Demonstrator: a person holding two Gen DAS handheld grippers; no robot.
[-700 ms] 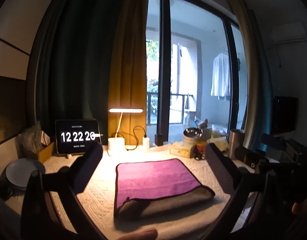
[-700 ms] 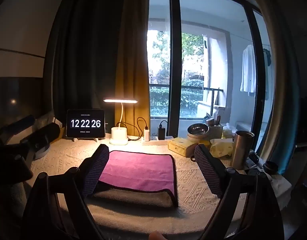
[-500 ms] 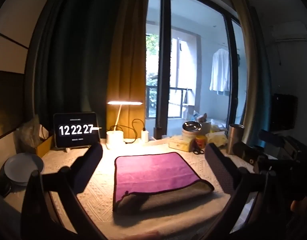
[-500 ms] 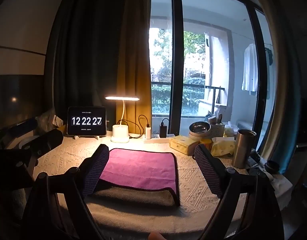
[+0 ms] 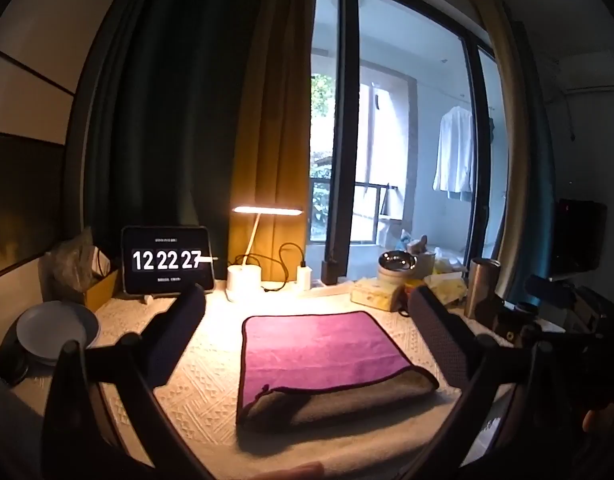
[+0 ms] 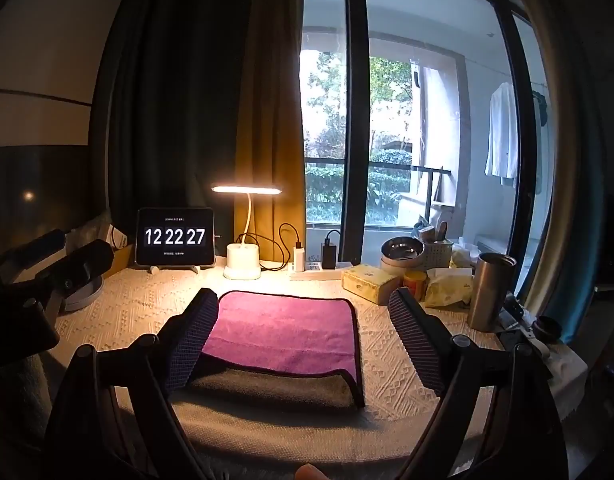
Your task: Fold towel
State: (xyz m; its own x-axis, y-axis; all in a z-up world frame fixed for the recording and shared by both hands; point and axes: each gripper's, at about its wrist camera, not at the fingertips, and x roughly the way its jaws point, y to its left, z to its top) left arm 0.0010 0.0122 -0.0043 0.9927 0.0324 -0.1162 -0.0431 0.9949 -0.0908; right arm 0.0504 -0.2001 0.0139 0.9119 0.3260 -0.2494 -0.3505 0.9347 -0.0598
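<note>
A purple towel (image 5: 319, 348) with a grey underside lies folded on the cream tablecloth, its grey fold toward me. It also shows in the right wrist view (image 6: 283, 330). My left gripper (image 5: 307, 332) is open and empty, held above and in front of the towel. My right gripper (image 6: 303, 328) is open and empty too, its left finger (image 6: 191, 340) overlapping the towel's left edge in view. The left gripper body (image 6: 47, 276) shows at the left of the right wrist view.
A clock tablet (image 6: 175, 237), a lit desk lamp (image 6: 245, 232), chargers and a power strip (image 6: 319, 266) stand at the back. A tissue box (image 6: 367, 276), bowl (image 6: 401, 250), steel tumbler (image 6: 489, 292) sit right. A plate (image 5: 55, 330) sits left.
Both grippers have risen and pulled back slightly, so the towel sits a bit lower in view. The towel has not moved. The clock ticked from 12:22:26 to 12:22:27.
</note>
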